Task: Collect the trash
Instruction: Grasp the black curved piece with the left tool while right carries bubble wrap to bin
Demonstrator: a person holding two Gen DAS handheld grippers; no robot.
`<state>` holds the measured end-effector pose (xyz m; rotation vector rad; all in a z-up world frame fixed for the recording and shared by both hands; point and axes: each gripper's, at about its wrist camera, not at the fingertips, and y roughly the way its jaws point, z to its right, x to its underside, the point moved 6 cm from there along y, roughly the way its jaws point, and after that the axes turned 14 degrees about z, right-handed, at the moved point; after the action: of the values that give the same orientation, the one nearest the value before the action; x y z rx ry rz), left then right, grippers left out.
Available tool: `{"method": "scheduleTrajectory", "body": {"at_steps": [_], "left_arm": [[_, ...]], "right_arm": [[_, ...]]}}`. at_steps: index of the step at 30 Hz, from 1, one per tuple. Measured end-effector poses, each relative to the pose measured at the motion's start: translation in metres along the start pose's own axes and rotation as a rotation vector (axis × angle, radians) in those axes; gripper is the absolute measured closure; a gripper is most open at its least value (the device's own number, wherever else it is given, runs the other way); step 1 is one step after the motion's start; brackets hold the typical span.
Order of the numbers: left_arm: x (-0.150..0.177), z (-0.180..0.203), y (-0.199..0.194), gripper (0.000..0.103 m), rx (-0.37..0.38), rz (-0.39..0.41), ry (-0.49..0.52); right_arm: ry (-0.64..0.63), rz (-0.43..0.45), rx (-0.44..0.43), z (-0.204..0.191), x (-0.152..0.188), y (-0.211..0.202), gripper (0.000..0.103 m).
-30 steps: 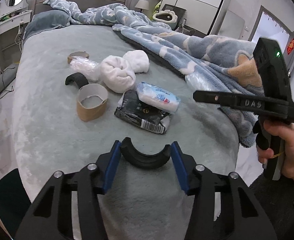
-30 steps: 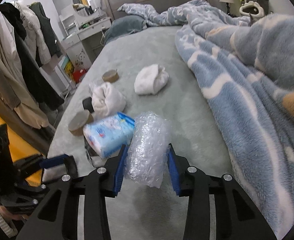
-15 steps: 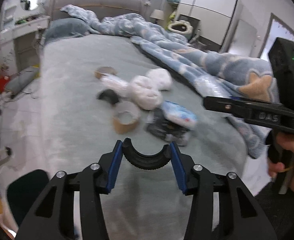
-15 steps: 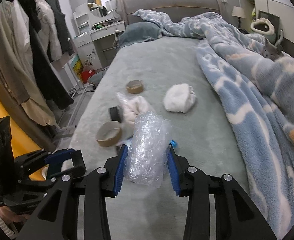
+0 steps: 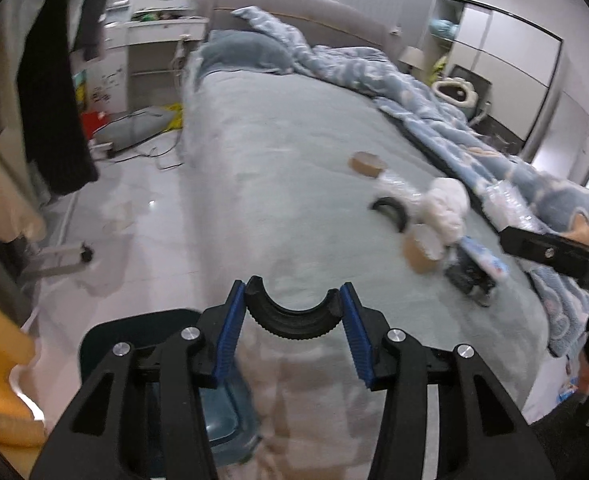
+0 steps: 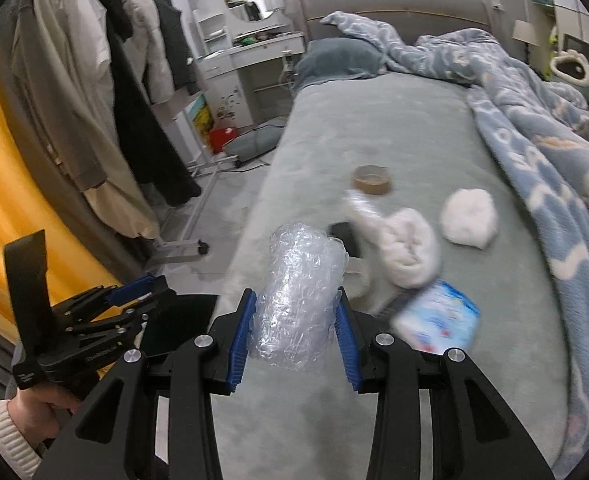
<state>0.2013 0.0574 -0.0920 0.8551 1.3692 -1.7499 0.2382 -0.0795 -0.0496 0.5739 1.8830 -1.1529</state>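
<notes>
Black rubber half-ring [image 5: 293, 317] sits pinched between my left gripper [image 5: 293, 322] pads, above the bed's edge [image 5: 278, 208]. My right gripper [image 6: 294, 320] clamps a roll of bubble wrap [image 6: 300, 300] upright over the grey bedcover.

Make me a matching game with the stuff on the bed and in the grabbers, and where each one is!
Things:
1. crinkly clear bubble wrap roll
2. black curved half-ring piece
3. brown cardboard tape roll
4. fluffy white cloth ball

Places:
A. lying beside the blue patterned blanket
B. farthest up the grey bed
C. in the left tool
D. in the right tool

Pairs: 1-D, 2-C, 3-B, 4-A
</notes>
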Motion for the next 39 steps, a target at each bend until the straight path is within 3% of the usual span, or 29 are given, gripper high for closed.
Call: {"method": "scheduleTrajectory", "body": {"at_steps": [13, 29, 32, 34, 39], "left_arm": [[0.042, -0.093, -0.001, 0.052, -0.172, -0.169, -0.093], [0.105, -0.139, 0.000, 0.052, -0.178, -0.440, -0.194], [0.113, -0.144, -0.003, 0.049, -0.180, -0.469, -0.199], [0.114, -0.147, -0.006, 0.040, -0.182, -0.475, -0.203], [0.112, -0.153, -0.018, 0.031, -0.175, -0.464, -0.206]], "right_arm": [[-0.017, -0.060, -0.133, -0.087, 0.000, 0.039, 0.063], [-0.084, -0.171, -0.249, -0.169, 0.022, 0.079, 0.063], [-0.081, -0.203, -0.240, -0.174, 0.027, 0.089, 0.063], [-0.069, -0.214, -0.236, -0.174, 0.029, 0.093, 0.063], [-0.055, -0.235, -0.234, -0.179, 0.037, 0.107, 0.063]]}}
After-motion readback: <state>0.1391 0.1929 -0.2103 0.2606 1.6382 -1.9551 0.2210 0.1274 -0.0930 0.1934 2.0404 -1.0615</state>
